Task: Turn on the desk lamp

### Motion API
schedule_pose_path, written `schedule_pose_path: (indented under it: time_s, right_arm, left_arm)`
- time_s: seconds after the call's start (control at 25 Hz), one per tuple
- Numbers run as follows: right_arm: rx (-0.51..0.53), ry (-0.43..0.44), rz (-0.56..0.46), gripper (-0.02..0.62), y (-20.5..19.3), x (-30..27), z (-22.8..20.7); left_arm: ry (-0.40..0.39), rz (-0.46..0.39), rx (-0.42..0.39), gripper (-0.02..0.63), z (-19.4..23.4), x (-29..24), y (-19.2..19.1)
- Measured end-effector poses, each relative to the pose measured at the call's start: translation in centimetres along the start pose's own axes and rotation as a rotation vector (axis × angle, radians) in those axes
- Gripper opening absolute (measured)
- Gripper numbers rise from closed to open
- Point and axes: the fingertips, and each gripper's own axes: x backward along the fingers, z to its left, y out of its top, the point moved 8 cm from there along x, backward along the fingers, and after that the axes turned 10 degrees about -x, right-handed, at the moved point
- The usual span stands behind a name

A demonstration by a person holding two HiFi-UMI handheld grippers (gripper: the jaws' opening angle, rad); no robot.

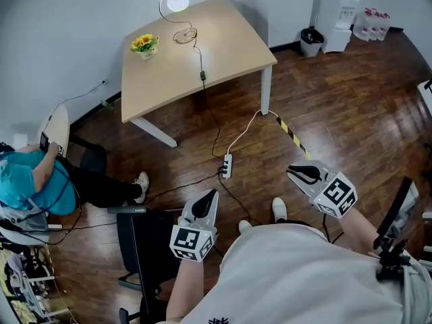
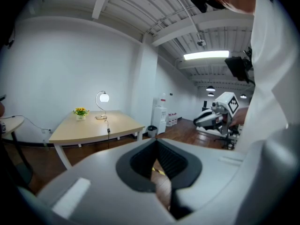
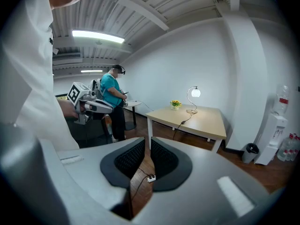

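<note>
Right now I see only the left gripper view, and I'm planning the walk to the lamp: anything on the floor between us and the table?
Observer: A white power strip lies on the floor ahead; the lamp has a black cord dropping from the table to it.
Operator: Anyone nearby?
Observer: A person in a teal shirt is off to our left.
Operator: And the right gripper?
Observer: Its jaws stand narrowly apart, nothing between them.
</note>
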Motion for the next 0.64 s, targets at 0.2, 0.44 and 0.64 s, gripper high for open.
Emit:
schedule_pose_path:
  time_s: [0.2, 0.44, 0.64]
  right_arm:
    - [-0.016, 0.025, 0.012, 0.041, 0.1, -0.9, -2.8]
    - [-0.017, 0.036, 0.015, 0.041, -0.6, -0.6, -2.3]
    - [-0.024, 0.043, 0.021, 0.041, -1.2, -0.4, -3.1]
  left_arm:
    - [0.004, 0.019, 0.005, 0.020, 0.3, -2.4, -0.3]
    - [0.003, 0.029, 0.008, 0.020, -0.5, -2.1, -0.9]
    - [0.000, 0.042, 0.012, 0.020, -1.0, -2.9, -0.9]
